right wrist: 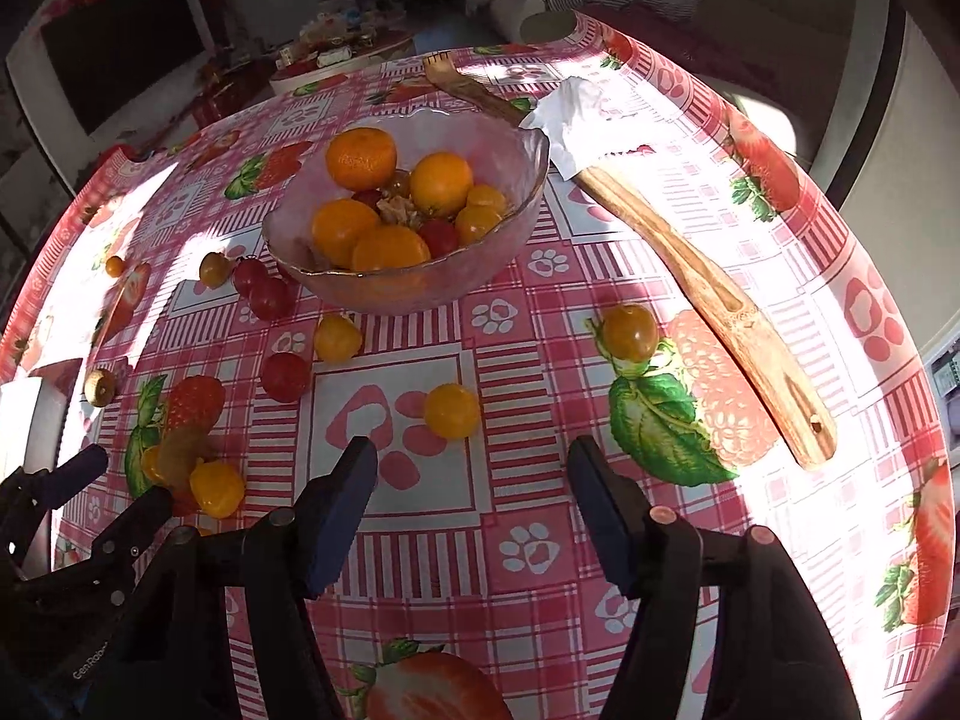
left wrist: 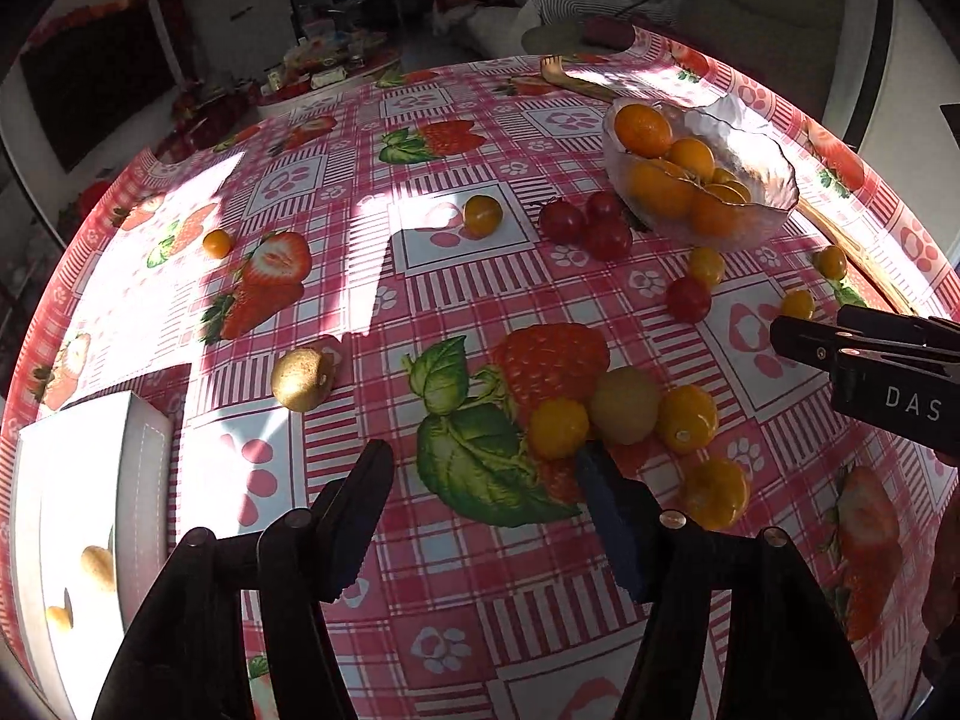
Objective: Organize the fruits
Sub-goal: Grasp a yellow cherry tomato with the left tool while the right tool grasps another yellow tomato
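Note:
A glass bowl holds oranges and small tomatoes; it also shows in the left wrist view. Loose fruit lies on the strawberry tablecloth: red tomatoes, yellow tomatoes, a kiwi and another kiwi. My left gripper is open and empty, its right finger close to the kiwi and yellow tomato cluster. My right gripper is open and empty, just short of a yellow tomato. The right gripper also shows at the right of the left wrist view.
A long wooden utensil lies right of the bowl with a white tissue over it. A white box holding a few pale fruits sits at the table's left edge. The round table's edge curves close on the right.

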{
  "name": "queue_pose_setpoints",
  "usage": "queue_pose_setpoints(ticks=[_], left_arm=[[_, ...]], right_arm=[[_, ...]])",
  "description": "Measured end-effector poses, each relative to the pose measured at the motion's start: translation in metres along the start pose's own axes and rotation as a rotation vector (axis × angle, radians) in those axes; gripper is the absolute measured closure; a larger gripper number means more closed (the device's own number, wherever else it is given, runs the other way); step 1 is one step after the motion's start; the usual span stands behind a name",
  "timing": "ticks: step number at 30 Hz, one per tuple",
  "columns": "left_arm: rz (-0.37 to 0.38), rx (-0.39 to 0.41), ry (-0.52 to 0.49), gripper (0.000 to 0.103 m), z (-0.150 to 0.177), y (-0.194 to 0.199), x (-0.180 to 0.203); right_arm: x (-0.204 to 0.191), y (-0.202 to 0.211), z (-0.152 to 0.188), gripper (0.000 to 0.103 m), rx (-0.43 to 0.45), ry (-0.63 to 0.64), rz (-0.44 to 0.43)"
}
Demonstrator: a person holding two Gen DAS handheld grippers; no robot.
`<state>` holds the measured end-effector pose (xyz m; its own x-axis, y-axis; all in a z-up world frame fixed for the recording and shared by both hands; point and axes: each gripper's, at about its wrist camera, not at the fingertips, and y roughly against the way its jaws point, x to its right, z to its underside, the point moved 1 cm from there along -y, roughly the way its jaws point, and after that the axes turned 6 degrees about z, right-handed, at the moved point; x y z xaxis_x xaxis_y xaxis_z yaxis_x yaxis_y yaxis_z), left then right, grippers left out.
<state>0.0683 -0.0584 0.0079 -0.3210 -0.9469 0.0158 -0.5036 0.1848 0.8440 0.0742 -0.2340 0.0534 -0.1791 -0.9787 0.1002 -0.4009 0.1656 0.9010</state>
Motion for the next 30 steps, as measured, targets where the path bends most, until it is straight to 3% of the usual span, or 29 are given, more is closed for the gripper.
queue_pose_setpoints(ticks=[2, 6, 7, 10, 11, 13, 30], left_arm=[[0.004, 0.002, -0.006, 0.037, -0.004, -0.003, 0.001], [0.035, 0.009, -0.013, 0.054, -0.009, -0.006, 0.007], [0.049, 0.010, -0.014, 0.063, -0.009, -0.007, 0.008], [0.072, 0.011, -0.019, 0.076, -0.010, -0.007, 0.013], [0.082, 0.011, -0.019, 0.079, -0.009, -0.007, 0.014], [0.085, 0.008, -0.015, 0.081, -0.008, -0.005, 0.015], [0.144, -0.005, 0.097, 0.081, 0.045, 0.035, 0.003]], right_arm=[[-0.004, -0.002, -0.003, 0.033, 0.005, 0.011, 0.013], [-0.008, -0.005, -0.006, 0.036, 0.012, 0.027, 0.027], [-0.009, -0.005, -0.007, 0.042, 0.015, 0.030, 0.035], [-0.008, -0.006, -0.010, 0.062, 0.018, 0.033, 0.033], [-0.007, -0.005, -0.010, 0.073, 0.017, 0.034, 0.027], [-0.004, -0.005, -0.011, 0.082, 0.012, 0.024, -0.002], [0.017, 0.036, 0.046, 0.081, -0.046, -0.021, -0.157]])
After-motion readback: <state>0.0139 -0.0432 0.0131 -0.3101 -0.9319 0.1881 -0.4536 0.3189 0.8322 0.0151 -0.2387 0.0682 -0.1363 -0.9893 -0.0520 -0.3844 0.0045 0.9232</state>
